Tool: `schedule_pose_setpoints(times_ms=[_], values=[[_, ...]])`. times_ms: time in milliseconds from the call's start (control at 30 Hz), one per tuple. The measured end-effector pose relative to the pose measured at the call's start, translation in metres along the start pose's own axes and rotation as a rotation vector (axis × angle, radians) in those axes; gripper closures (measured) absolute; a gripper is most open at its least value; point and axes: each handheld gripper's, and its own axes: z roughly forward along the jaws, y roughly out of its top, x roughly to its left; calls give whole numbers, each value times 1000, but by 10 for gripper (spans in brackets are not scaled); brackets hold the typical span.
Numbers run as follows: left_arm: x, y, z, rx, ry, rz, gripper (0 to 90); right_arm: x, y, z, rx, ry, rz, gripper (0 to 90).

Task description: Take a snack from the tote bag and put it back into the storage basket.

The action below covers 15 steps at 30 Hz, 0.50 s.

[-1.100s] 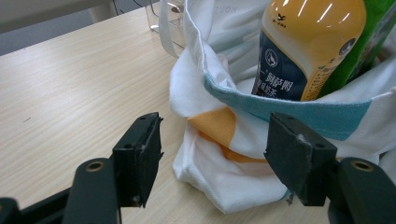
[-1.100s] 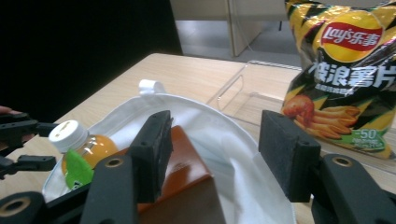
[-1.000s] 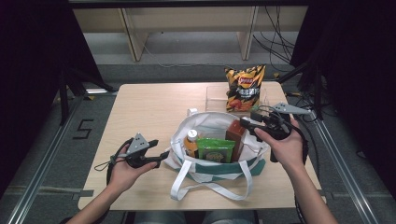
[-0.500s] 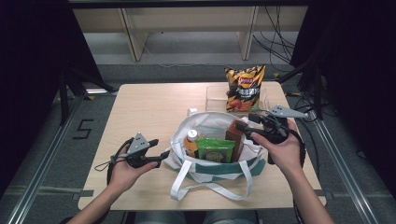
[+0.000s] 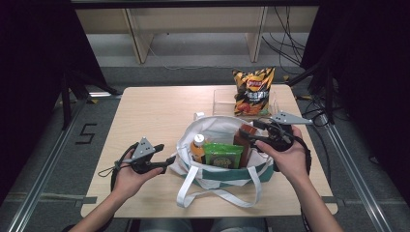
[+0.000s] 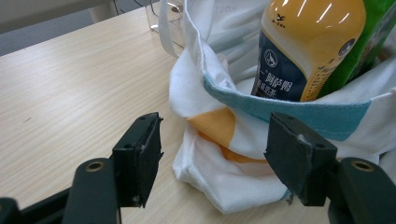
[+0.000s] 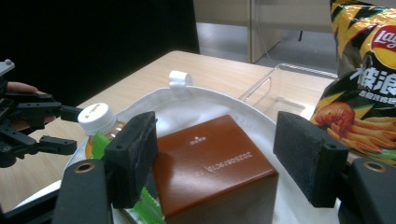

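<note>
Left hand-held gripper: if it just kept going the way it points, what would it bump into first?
The left hand-held gripper would probably meet the white tote bag first, its folded side just beyond the open jaws. The orange drink bottle stands behind that cloth.

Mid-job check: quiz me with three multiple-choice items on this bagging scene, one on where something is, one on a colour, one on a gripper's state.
1. Where does the chip bag stand?
A. inside the tote
B. on the table beyond the tote bag
C. on the floor

2. What colour is the box in the tote?
A. reddish brown
B. blue
C. white

3. How are the right gripper's jaws?
A. clamped on the bottle cap
B. shut with nothing between them
C. open, one to each side of the box

Answers:
1 B, the high view shows it upright at the table's far side, by a clear container.
2 A, the right gripper view shows its brown top.
3 C, the pads stand clear of the box; the jaws have just been opening.
</note>
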Motion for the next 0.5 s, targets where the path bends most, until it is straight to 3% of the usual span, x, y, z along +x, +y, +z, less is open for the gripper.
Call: schedule_pose_setpoints(times_ms=[67,100,200,267,400,500], values=[[0,0,0,-1,-5,1,352,3,0,1,-17,-10,-29,311],[0,0,0,0,-5,1,352,5,0,1,2,1,-4,303],[0,0,0,0,-2,2,352,4,-1,3,-16,-3,-38,296],[0,1,-1,1,-1,12,352,4,0,3,-4,10,-33,288],[0,0,1,2,-6,2,352,4,-2,6,-26,-8,-59,268],[0,0,0,3,-6,3,352,6,-5,8,8,3,-15,265]])
